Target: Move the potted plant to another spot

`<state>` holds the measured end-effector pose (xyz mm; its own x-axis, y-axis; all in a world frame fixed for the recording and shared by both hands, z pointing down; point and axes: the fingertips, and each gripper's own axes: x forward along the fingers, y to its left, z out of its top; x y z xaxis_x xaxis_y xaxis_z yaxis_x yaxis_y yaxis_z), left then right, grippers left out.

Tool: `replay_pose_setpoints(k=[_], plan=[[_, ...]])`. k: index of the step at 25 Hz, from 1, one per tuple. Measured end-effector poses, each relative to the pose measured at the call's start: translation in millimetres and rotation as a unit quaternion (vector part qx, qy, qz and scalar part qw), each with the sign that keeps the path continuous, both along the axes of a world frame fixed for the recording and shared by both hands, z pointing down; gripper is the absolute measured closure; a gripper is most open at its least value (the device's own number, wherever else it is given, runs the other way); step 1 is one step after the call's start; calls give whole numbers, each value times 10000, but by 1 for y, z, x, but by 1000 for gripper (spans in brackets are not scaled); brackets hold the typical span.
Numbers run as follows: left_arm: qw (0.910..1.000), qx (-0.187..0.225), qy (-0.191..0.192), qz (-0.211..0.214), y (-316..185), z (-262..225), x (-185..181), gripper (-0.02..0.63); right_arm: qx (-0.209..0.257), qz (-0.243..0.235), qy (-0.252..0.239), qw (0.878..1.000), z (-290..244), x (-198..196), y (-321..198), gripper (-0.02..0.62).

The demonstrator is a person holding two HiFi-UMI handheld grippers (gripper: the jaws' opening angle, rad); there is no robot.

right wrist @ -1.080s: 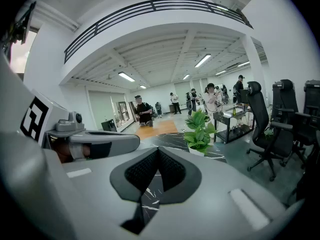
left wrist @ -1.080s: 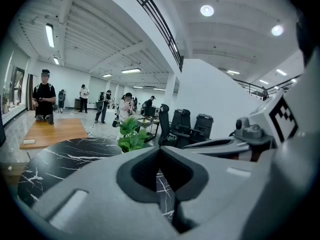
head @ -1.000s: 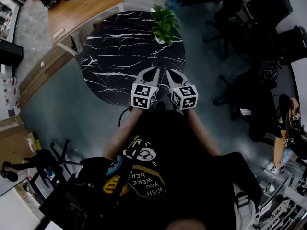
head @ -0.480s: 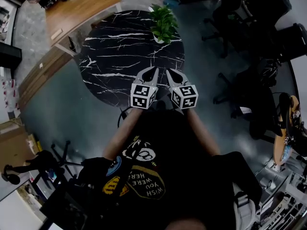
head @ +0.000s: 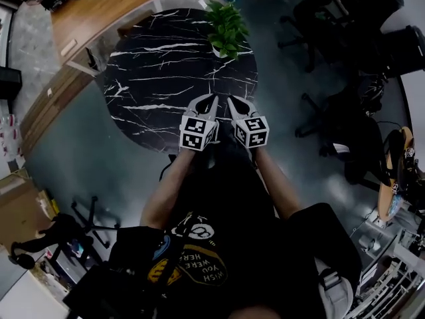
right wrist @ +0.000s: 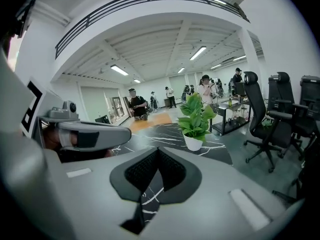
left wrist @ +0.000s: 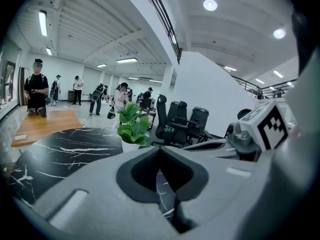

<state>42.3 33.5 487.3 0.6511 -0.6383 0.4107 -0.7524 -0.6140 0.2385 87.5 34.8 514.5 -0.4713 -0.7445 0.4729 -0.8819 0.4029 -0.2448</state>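
The potted plant (head: pixel 226 28), green leaves in a small white pot, stands at the far right edge of the round black marble table (head: pixel 159 78). My left gripper (head: pixel 213 98) and right gripper (head: pixel 232 100) hover side by side over the table's near edge, well short of the plant. Both are shut with nothing between the jaws. In the left gripper view the plant (left wrist: pixel 131 129) stands ahead, left of the closed left gripper (left wrist: pixel 159 150). In the right gripper view the plant (right wrist: pixel 194 120) is ahead, right of the closed right gripper (right wrist: pixel 158 150).
A wooden desk (head: pixel 99 12) adjoins the table at the far left. Black office chairs (head: pixel 372 18) crowd the right side and show behind the plant (left wrist: pixel 175 124) (right wrist: pixel 265 114). Several people (left wrist: pixel 36 86) stand in the background.
Both grippers have sunk a little toward the table's near edge, still side by side and shut. The plant stays where it was on the table.
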Motion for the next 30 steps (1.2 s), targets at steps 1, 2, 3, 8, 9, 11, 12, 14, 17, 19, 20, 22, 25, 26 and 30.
replay_pose_setpoints(k=[1,2,3,8,9,11,12,14,17,19,20,22,25,26,30], plan=[[10000,-35,-3,-10,-4,6,1,602,1,52,-28,10000,4,3,-5,592],[10000,-82,-5,-33,-7,13,3,602,-8,89,-56,9999,8,7,-9,592],[9999,-130,-10,-67,-12,20,4,602,-20,109,-76,9999,13,10,-15,592],[9983,-383,-115,-432,-53,60,8,602,-98,108,-54,9999,47,29,-58,592],[9977,-417,-130,-512,-63,67,9,601,-85,124,-50,9999,56,33,-69,592],[9969,-428,-168,-635,-83,78,11,602,18,169,-30,9999,73,40,-93,592],[9966,-416,-188,-685,-92,83,13,602,84,171,-8,9998,83,42,-104,590],[9960,-394,-206,-770,-109,90,15,602,135,106,44,9998,106,45,-127,455],[9951,-421,-153,-876,-126,99,15,603,137,30,166,9998,140,43,-161,260],[9945,-483,-88,-922,-130,106,13,602,223,19,357,9991,158,41,-183,184],[9943,-514,-58,-937,-131,110,11,602,254,12,480,9985,167,40,-194,147],[9937,-574,-25,-960,-132,117,6,601,233,-21,668,9975,184,38,-212,104],[9930,-668,-5,-978,-132,126,-4,603,201,-3,725,9972,196,34,-232,69],[9927,-695,5,-983,-132,128,-8,601,217,17,743,9970,197,32,-239,69],[9916,-759,50,-1045,-134,132,-24,602,118,146,888,9959,204,26,-258,66]])
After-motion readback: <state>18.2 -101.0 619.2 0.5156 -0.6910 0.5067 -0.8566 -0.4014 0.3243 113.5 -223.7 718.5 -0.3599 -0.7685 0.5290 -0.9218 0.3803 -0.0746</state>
